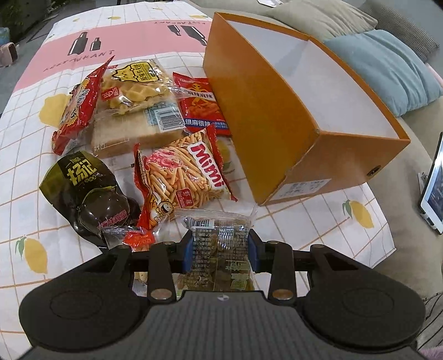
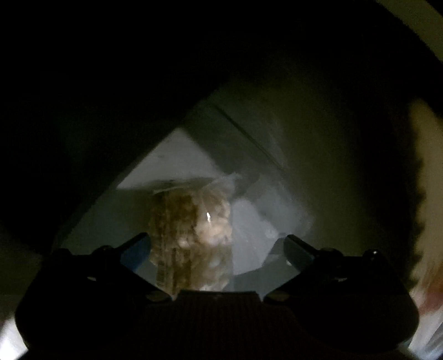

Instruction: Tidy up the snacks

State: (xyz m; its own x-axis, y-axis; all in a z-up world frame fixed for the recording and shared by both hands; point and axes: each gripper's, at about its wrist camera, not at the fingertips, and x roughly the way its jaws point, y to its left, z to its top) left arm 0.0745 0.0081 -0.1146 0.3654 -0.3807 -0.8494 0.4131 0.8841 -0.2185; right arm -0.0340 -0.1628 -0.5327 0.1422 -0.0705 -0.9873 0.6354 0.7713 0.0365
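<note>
My left gripper [image 1: 220,249] is shut on a clear packet of brown snack [image 1: 221,249], held above the table near its front edge. Ahead lies a heap of snacks: a Mimi stick bag [image 1: 182,174], a dark packet [image 1: 85,193], a waffle pack [image 1: 135,85], a bread pack [image 1: 130,133], a red bag [image 1: 77,108] and a red spicy-strip bag [image 1: 202,105]. An orange box [image 1: 277,116] with a white inside stands open to the right of them. My right gripper [image 2: 217,249] is open in a dark white-walled space, with a clear packet of brownish snack [image 2: 191,229] lying between its fingers.
The table wears a white checked cloth with lemons [image 1: 332,221] and a pink band [image 1: 133,38]. A sofa with a blue cushion [image 1: 382,69] and a beige cushion [image 1: 318,16] stands behind the box. A tablet [image 1: 434,191] stands at the right edge.
</note>
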